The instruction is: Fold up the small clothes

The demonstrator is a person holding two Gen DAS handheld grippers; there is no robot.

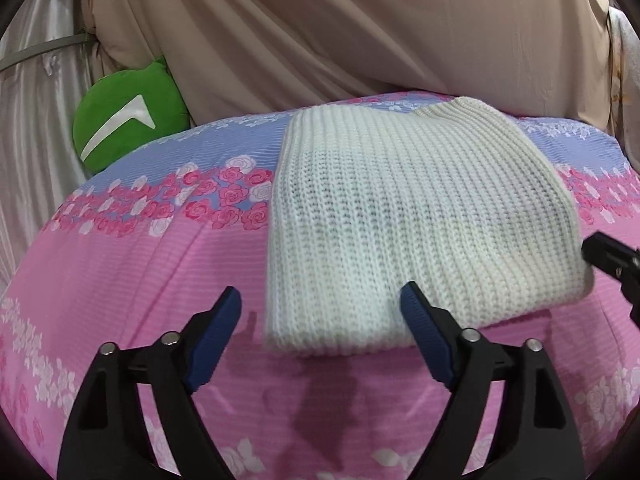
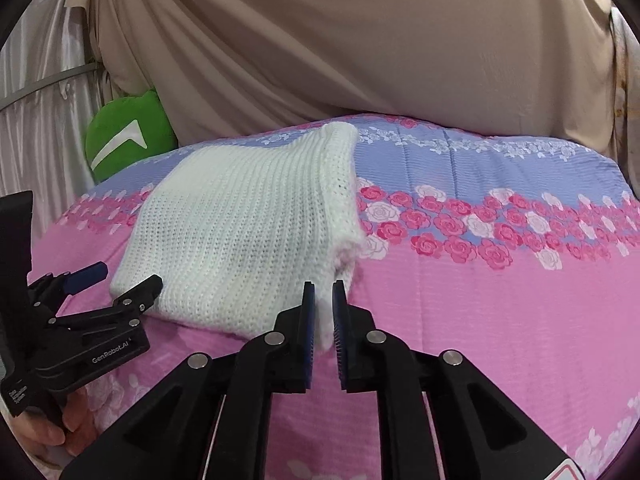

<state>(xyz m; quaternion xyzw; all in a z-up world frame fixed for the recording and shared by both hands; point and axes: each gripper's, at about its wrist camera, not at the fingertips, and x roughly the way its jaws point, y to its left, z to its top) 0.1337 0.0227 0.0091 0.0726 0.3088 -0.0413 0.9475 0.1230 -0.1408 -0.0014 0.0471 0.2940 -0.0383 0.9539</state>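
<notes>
Green plush point(image 1: 124, 120) sat beyond folded white knit point(image 1: 400, 216) on floral sheet point(image 1: 140, 264). Your left gripper point(image 1: 320, 312) gaped empty; right gripper point(image 2: 324, 304) nearly closed, knit corner between pads.

A pink and lavender quilted bedspread printed with bands of pink and white roses point(image 1: 132, 256) point(image 2: 500, 320) spreads beneath and ahead of the jaws in both wrist views. Beyond it, well past the jaws, hangs a beige draped cloth in loose folds point(image 1: 340, 40) point(image 2: 360, 48). To the far left sits a round green plush cushion with a white chevron mark point(image 1: 124, 120) point(image 2: 124, 140), wedged against what looks like a silvery satin curtain point(image 1: 36, 100) point(image 2: 44, 92).
</notes>
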